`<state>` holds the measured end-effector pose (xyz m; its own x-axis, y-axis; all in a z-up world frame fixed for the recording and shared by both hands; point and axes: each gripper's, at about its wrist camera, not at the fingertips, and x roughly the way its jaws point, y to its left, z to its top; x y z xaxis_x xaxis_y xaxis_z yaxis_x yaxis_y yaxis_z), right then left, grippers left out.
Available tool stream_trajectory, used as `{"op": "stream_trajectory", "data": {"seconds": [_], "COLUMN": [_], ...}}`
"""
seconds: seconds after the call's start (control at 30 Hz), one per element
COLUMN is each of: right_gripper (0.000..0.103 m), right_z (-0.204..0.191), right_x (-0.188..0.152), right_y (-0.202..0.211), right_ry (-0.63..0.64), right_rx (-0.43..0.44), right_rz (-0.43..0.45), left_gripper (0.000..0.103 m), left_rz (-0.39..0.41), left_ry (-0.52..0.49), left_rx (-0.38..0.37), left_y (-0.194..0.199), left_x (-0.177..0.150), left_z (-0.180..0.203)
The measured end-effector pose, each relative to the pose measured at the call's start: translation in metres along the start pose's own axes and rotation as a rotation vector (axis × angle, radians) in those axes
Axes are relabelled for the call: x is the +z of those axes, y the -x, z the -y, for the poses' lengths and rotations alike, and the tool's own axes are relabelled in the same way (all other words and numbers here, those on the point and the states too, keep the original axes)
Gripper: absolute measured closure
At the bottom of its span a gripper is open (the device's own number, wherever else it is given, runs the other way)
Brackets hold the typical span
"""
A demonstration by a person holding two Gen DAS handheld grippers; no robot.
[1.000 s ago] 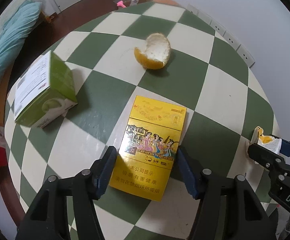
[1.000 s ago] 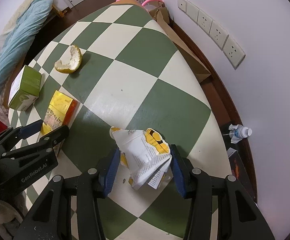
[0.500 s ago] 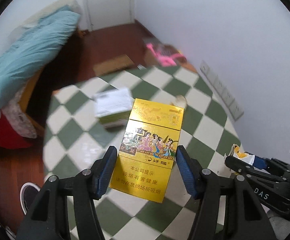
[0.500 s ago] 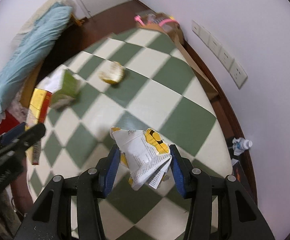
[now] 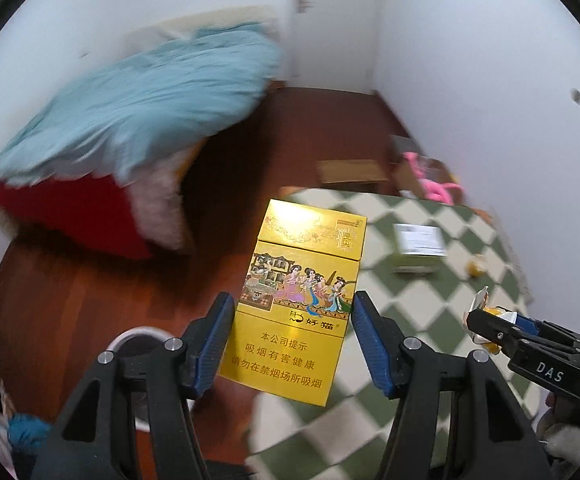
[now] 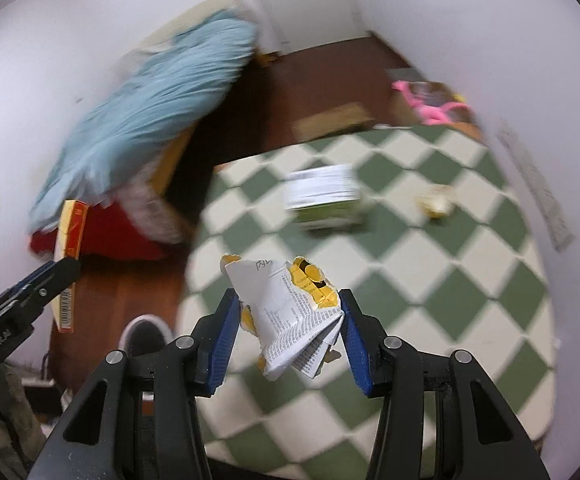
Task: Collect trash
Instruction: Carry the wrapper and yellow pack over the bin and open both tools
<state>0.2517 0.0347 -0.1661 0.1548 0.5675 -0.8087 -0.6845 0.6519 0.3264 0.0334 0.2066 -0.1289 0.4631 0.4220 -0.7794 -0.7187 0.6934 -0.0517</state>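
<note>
The left claw is pinching a yellow pack above the floor, and the right claw is pinching a crumpled wrapper over the checkered table, with a green box and peel lying beyond.

Left wrist view: cigarette pack frame centre, between left gripper fingers. Checkered table lower right; carton on it, orange peel right of carton. Bedding pile upper left. Bin lower left, on floor. Right gripper at right edge. Right wrist view: crumpled wrapper between right gripper's fingers, bottom centre, above table.
</note>
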Motion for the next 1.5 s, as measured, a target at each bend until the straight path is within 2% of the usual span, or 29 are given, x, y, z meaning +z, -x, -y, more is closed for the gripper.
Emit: {"op": "stream_trajectory", "data": {"seconds": [0.2,0.33,0.43,0.57,0.77,0.8,0.83,0.9,1.07,1.13,1.2,1.23,1.33,1.5], "right_gripper": [0.052,0.052,0.052,0.052,0.052,0.052,0.052,0.051,0.049,0.036,0.005,0.001,0.0,0.0], "right_z": [-0.115,-0.191,-0.231,-0.276,-0.32,-0.324,-0.331,-0.338,-0.351,-0.354,-0.355,-0.355,-0.357,-0.355], "right_x": [-0.021,-0.049,-0.067,-0.092,-0.124,-0.128,-0.134,-0.14,-0.155,-0.156,-0.162,-0.162,-0.17,-0.166], "right_y": [-0.053,-0.113,-0.156,-0.223,-0.31,-0.32,-0.333,-0.352,-0.391,-0.397,-0.402,-0.404,-0.401,-0.374], "right_ry": [0.123,0.191,0.223,0.259,0.319,0.323,0.339,0.354,0.38,0.388,0.382,0.382,0.421,0.484], "right_rx": [0.131,0.19,0.21,0.21,0.171,0.163,0.155,0.144,0.127,0.132,0.154,0.166,0.146,0.087], "right_rz": [-0.089,-0.2,-0.271,-0.388,-0.548,-0.566,-0.59,-0.619,-0.699,-0.725,-0.757,-0.763,-0.761,-0.705], "left_gripper": [0.046,0.046,0.046,0.046,0.044,0.037,0.023,0.006,0.006,0.006,0.006,0.006,0.006,0.006], "left_rz": [-0.085,-0.192,-0.285,-0.366,-0.465,-0.471,-0.476,-0.473,-0.454,-0.447,-0.446,-0.445,-0.443,-0.433], "left_ry": [0.191,0.346,0.466,0.553,0.602,0.608,0.617,0.639,0.648,0.627,0.603,0.598,0.581,0.56], "left_rx": [0.09,0.09,0.065,0.04,0.03,0.031,0.027,0.032,0.092,0.146,0.203,0.222,0.269,0.304], "left_y": [-0.015,-0.047,-0.086,-0.129,-0.185,-0.189,-0.191,-0.192,-0.18,-0.171,-0.164,-0.161,-0.147,-0.126], "left_x": [-0.036,-0.07,-0.097,-0.118,-0.133,-0.134,-0.136,-0.137,-0.141,-0.145,-0.15,-0.152,-0.162,-0.168], "left_z": [-0.128,-0.207,-0.262,-0.305,-0.337,-0.34,-0.345,-0.352,-0.363,-0.363,-0.36,-0.358,-0.352,-0.338]}}
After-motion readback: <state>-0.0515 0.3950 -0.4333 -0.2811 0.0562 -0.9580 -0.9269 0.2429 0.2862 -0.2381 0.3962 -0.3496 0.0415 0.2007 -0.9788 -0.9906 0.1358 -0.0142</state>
